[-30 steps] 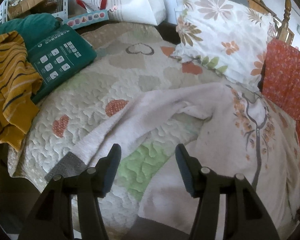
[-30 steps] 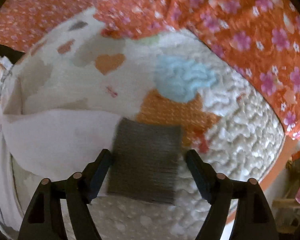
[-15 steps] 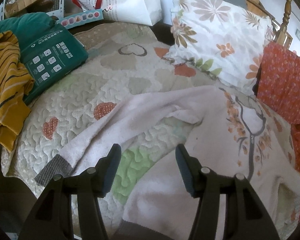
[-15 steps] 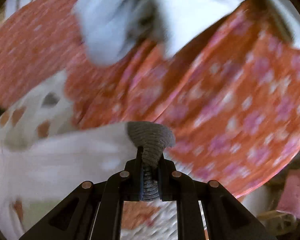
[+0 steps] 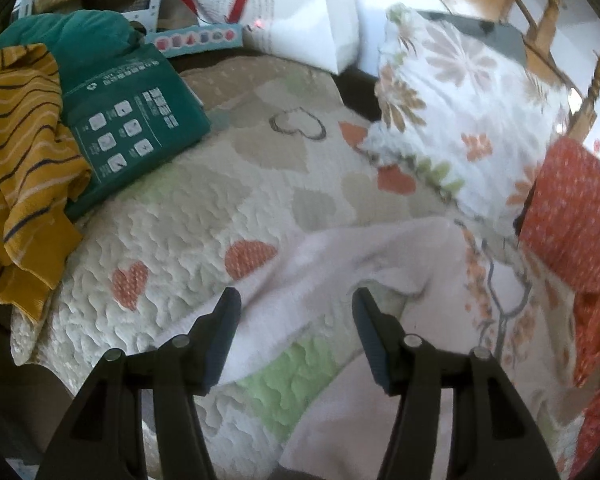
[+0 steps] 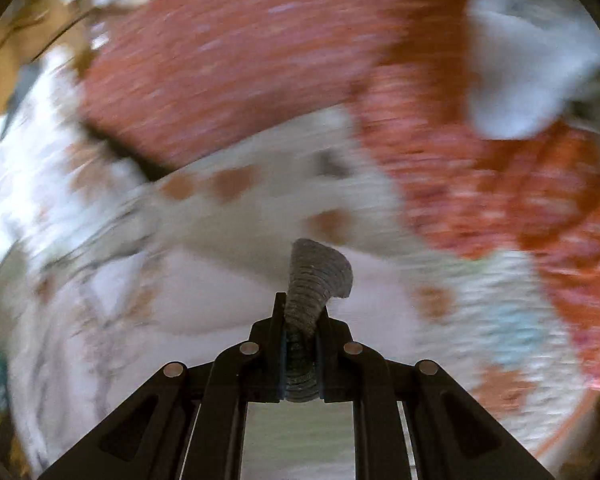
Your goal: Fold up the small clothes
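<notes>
A pale pink child's top [image 5: 440, 360] with a flower print lies spread on the heart-patterned quilt [image 5: 180, 220]. Its long sleeve [image 5: 312, 264] runs left under my left gripper [image 5: 295, 296], whose jaws are opening above it; the pads do not press the cloth. In the blurred right wrist view, my right gripper [image 6: 301, 312] is shut on the other sleeve's grey ribbed cuff [image 6: 320, 268], which sticks up past the fingertips, lifted over the pink top [image 6: 180, 300].
A floral pillow [image 5: 460, 120] and orange flowered fabric [image 5: 572, 232] border the top on the right. A green package [image 5: 132, 128] and a yellow striped garment [image 5: 20, 152] lie at the quilt's left edge. A white bag [image 5: 292, 12] stands behind.
My right gripper closed on the grey cuff that lay flat between its fingers and lifted it, swinging over the garment. My left gripper moved along the left sleeve away from its cuff.
</notes>
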Demonstrator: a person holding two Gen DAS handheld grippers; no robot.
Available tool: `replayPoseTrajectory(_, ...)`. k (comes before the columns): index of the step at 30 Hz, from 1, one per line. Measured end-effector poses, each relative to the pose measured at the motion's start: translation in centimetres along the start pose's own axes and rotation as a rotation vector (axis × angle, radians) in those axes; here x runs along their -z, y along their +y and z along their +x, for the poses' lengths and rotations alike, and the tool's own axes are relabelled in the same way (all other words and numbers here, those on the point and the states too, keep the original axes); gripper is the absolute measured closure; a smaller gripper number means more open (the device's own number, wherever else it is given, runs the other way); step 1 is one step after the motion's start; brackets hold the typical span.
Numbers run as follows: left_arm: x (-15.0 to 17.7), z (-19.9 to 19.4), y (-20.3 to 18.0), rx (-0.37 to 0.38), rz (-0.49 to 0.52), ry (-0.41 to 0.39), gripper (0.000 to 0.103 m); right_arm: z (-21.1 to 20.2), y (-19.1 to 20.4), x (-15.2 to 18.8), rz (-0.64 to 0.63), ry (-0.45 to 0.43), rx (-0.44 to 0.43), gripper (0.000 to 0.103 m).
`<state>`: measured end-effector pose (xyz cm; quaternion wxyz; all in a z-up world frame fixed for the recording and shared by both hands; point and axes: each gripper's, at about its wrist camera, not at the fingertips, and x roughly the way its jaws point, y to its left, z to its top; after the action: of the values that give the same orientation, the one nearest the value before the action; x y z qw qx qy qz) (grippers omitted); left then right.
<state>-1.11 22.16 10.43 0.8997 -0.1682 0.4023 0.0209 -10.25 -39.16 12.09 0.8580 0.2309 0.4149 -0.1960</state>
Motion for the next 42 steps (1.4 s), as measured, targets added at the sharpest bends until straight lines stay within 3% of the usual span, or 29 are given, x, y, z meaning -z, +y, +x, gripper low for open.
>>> replayPoseTrajectory(4, -1.3, -0.7, 1.5, 0.004, -0.036, -0.025, 0.043, 3.6, 10.9, 2.3, -0.100, 0.084, -0.163, 0.091)
replayPoseTrajectory(9, -2.2, -0.7, 4.5, 0.003, -0.125, -0.015, 0.042, 8.1, 22.8, 3.7, -0.205, 0.163, -0.276, 0.091)
replayPoseTrajectory(14, -2.8, -0.5, 6.9, 0.007, -0.196, 0.000, 0.042, 11.5, 30.0, 5.3, -0.269, 0.223, -0.322, 0.091)
replayPoseTrajectory(18, -3.0, -0.6, 7.6, 0.007, -0.215, -0.003, 0.042, 14.7, 33.7, 6.6, -0.305, 0.267, -0.290, 0.091)
replayPoseTrajectory(22, -3.2, -0.6, 7.9, 0.006, -0.225, -0.008, 0.042, 17.0, 35.2, 7.6, -0.322, 0.307, -0.260, 0.090)
replayPoseTrajectory(25, -3.3, -0.3, 7.9, 0.002, -0.227, -0.004, 0.042, 18.5, 36.4, 8.1, -0.340, 0.350, -0.259, 0.084)
replayPoseTrajectory(28, -3.3, -0.1, 7.7, -0.002, -0.219, 0.004, 0.042, 18.8, 37.3, 8.3, -0.332, 0.391, -0.329, 0.081)
replayPoseTrajectory(30, -3.3, 0.1, 7.6, -0.009, -0.216, 0.004, 0.042, 17.9, 38.2, 8.4, -0.351, 0.409, -0.403, 0.079)
replayPoseTrajectory(32, -3.3, 0.2, 7.7, -0.016, -0.219, 0.007, 0.042, 16.6, 38.9, 8.6, -0.399, 0.389, -0.431, 0.067)
replayPoseTrajectory(34, -3.2, 0.4, 7.9, -0.019, -0.223, 0.017, 0.042, 14.8, 38.7, 8.8, -0.440, 0.365, -0.445, 0.063)
replayPoseTrajectory(37, -3.3, 0.6, 8.3, -0.024, -0.221, 0.028, 0.042, 12.9, 37.0, 9.2, -0.478, 0.328, -0.411, 0.055)
replayPoseTrajectory(42, -3.5, -0.5, 11.7, -0.084, -0.298, 0.005, 0.042, 10.1, 33.8, 11.4, -0.532, 0.331, -0.393, 0.055)
